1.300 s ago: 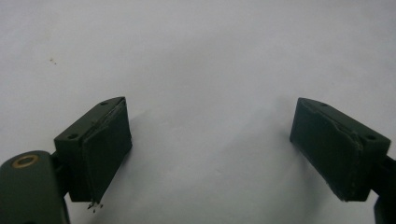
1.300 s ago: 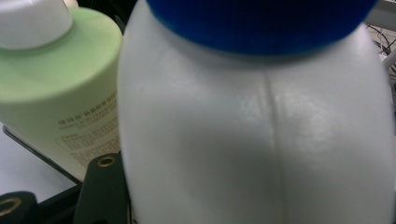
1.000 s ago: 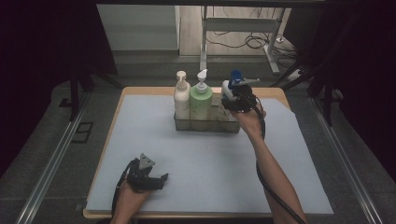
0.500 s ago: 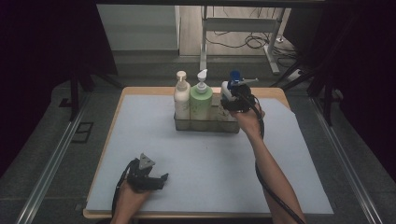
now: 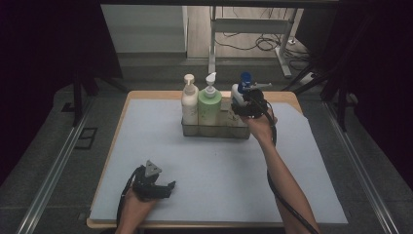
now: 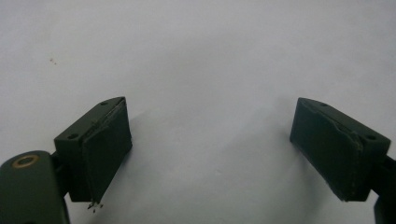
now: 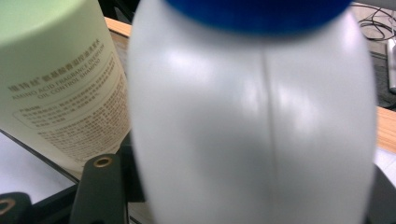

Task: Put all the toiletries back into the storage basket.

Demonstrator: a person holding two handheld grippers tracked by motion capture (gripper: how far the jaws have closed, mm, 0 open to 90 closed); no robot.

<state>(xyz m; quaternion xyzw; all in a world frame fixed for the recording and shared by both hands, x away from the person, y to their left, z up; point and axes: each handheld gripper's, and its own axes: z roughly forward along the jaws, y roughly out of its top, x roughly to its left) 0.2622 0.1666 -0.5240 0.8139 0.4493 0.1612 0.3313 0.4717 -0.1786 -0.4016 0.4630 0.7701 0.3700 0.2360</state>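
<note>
Right gripper view: fingers (image 7: 100, 186) around white bottle (image 7: 252, 121).

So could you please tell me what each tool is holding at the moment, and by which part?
The right tool grips the white plastic bottle with the blue cap around its body. The left tool is open, holding nothing.

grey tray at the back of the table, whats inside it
The grey tray holds a white pump bottle, a green pump bottle and a white bottle with a blue cap, with the right gripper at the last one. The tray wall hides their bases.
</note>
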